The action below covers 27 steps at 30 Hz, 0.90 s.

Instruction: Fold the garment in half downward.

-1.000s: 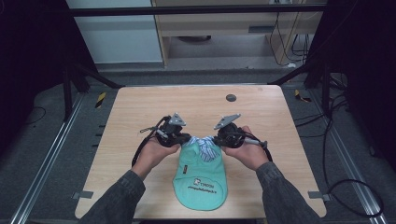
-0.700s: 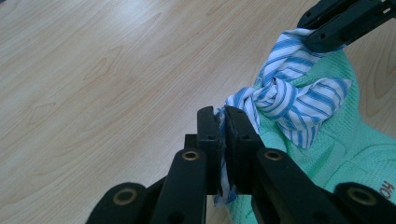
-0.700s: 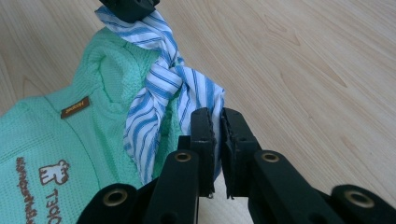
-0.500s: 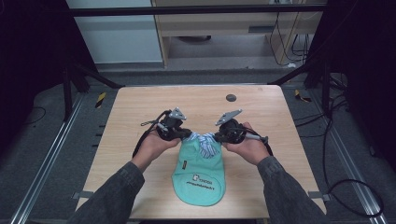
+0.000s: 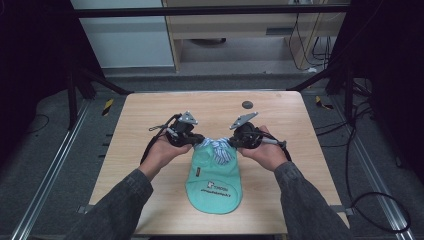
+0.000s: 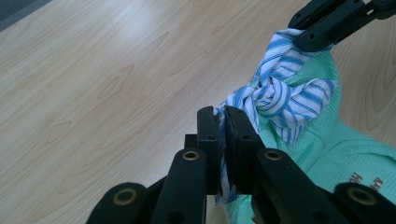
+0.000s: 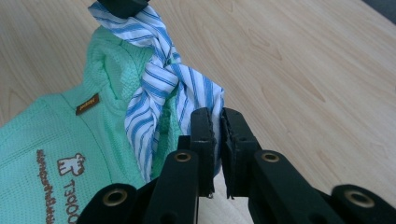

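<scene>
The left claw (image 6: 219, 135) is clamped on one end of the blue-and-white striped tie (image 6: 280, 93), and the right claw (image 7: 215, 135) pinches the other end, so the knot hangs stretched between the two at the neck of the mint-green garment (image 5: 215, 180). Holding both ends this way looks meant to draw the knot tight, or perhaps work it loose; which of the two I cannot tell from the cloth alone. The garment itself lies flat on the counter (image 5: 140, 125), its body trailing back from both claws toward the person, which leaves its weight to anchor the collar while the ends are pulled. In the left gripper view the knot sits just ahead and to the right of the jaws; in the right gripper view it rises ahead and to the left. Compared with a second ago, hands, claws and garment sit in much the same places, the grip unchanged. A small dark disc (image 5: 246, 104) lies well beyond both claws.
</scene>
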Available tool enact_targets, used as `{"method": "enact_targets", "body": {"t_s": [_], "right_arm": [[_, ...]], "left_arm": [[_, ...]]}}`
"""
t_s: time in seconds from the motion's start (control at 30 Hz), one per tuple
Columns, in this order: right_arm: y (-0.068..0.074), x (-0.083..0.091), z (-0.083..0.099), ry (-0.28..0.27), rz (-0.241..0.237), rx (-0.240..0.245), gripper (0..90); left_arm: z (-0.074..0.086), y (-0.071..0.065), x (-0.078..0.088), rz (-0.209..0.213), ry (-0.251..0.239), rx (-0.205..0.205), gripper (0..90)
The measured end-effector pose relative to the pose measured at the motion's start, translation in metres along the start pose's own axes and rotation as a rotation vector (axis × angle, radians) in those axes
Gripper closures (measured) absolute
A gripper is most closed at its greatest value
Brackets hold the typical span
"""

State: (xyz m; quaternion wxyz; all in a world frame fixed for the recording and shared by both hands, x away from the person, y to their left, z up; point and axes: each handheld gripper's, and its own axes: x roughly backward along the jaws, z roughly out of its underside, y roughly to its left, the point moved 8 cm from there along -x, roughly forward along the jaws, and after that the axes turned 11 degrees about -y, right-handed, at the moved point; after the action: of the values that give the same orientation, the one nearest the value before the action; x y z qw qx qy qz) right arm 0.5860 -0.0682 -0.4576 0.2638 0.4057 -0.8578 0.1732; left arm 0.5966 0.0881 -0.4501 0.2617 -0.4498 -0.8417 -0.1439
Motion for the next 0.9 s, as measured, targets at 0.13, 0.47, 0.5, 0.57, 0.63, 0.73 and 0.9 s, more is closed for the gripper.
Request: {"method": "enact_targets", "body": {"t_s": [0.13, 0.47, 0.5, 0.57, 0.63, 0.73, 0.9], "right_arm": [[0.003, 0.002, -0.003, -0.012, 0.022, -0.003, 84.0], [-0.001, 0.005, -0.008, -0.033, 0.038, 0.021, 84.0], [-0.002, 0.004, -0.008, -0.032, 0.039, 0.017, 84.0], [-0.005, 0.003, -0.010, -0.037, 0.037, 0.009, 84.0], [-0.007, 0.002, -0.011, -0.036, 0.041, 0.009, 84.0], [-0.007, 0.002, -0.014, -0.042, 0.045, 0.011, 84.0], [-0.005, 0.001, -0.017, -0.045, 0.046, 0.023, 84.0]], "left_arm": [[-0.003, -0.003, 0.006, -0.019, -0.011, 0.000, 85.5], [-0.008, 0.003, 0.002, -0.033, -0.016, -0.011, 85.5], [-0.008, 0.004, 0.002, -0.034, -0.017, -0.006, 85.5], [-0.009, 0.005, 0.002, -0.037, -0.026, 0.001, 85.4], [-0.010, 0.006, 0.002, -0.044, -0.031, 0.004, 85.5], [-0.011, 0.006, 0.005, -0.051, -0.034, 0.000, 85.5], [-0.011, 0.009, 0.006, -0.053, -0.033, -0.005, 85.4]]}}
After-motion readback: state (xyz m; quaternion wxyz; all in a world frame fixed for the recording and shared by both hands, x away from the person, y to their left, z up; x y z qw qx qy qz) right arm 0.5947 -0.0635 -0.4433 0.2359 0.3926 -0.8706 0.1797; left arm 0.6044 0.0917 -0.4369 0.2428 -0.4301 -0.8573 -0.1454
